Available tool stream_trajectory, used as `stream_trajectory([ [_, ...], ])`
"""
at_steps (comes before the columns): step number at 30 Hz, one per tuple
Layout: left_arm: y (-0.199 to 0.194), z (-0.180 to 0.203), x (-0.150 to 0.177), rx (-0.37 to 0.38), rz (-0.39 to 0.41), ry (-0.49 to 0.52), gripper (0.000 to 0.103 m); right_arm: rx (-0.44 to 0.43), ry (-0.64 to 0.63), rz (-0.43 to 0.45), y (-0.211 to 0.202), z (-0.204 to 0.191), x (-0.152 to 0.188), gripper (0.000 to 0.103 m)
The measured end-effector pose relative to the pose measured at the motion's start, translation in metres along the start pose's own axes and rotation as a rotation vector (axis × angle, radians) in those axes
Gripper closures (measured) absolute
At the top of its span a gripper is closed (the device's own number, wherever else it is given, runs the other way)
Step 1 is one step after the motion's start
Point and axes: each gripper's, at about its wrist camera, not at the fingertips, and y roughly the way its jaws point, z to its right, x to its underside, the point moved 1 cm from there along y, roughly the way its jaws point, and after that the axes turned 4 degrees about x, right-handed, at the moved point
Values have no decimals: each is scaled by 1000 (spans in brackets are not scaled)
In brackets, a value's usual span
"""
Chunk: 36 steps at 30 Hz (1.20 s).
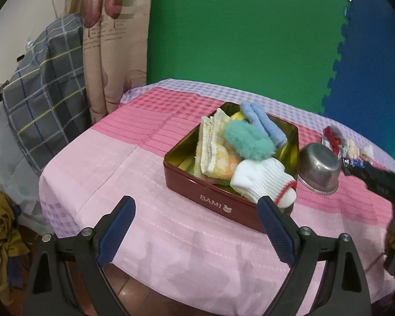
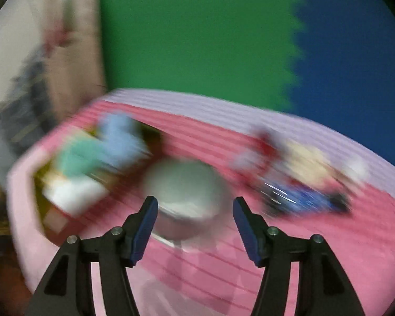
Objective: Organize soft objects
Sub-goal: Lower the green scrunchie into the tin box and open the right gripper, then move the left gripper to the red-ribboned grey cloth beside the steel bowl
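A dark red tin (image 1: 213, 200) marked BAMI stands on the pink tablecloth. It holds a white sock with red trim (image 1: 260, 181), a teal fluffy piece (image 1: 247, 139), a light blue sock (image 1: 263, 121) and a folded cream towel (image 1: 213, 144). My left gripper (image 1: 196, 201) is open in front of the tin's near wall, with nothing between its fingers. The right wrist view is blurred. There my right gripper (image 2: 195, 201) is open and empty, just short of an upturned steel bowl (image 2: 187, 192), with the tin (image 2: 65, 221) at the left.
The steel bowl (image 1: 318, 168) sits right of the tin. Beyond it lie red-and-white (image 1: 334, 137) and cream soft pieces (image 1: 355, 150) and a dark blue packet (image 2: 302, 197). A blurred dark shape (image 1: 379, 181) enters from the right. Curtains and a plaid cloth (image 1: 44, 84) hang at the left.
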Motion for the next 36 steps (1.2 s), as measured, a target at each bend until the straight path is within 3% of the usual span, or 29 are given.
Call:
stream_trajectory([
  [7,5,29,11,41,-45,125,11,323,272,-175,-5,167,84,42],
  [11,0,61,18,94,-63,234,11,381,378,-165,-17,215,101,38],
  [15,-5,97,15,185,-80,317,11,346,401,-157,-15,219,101,23],
  [19,-5,140,-15,323,-98,333,11,351,362,-173,-9,216,100,20],
  [21,-1,163,-32,371,-110,354,5,336,372,-167,-10,218,100,20],
  [30,57,264,-114,464,-146,423,5,300,377,-152,-9,215,104,18],
  [36,132,309,-152,464,-274,366,5,246,385,-127,-13,214,104,18],
])
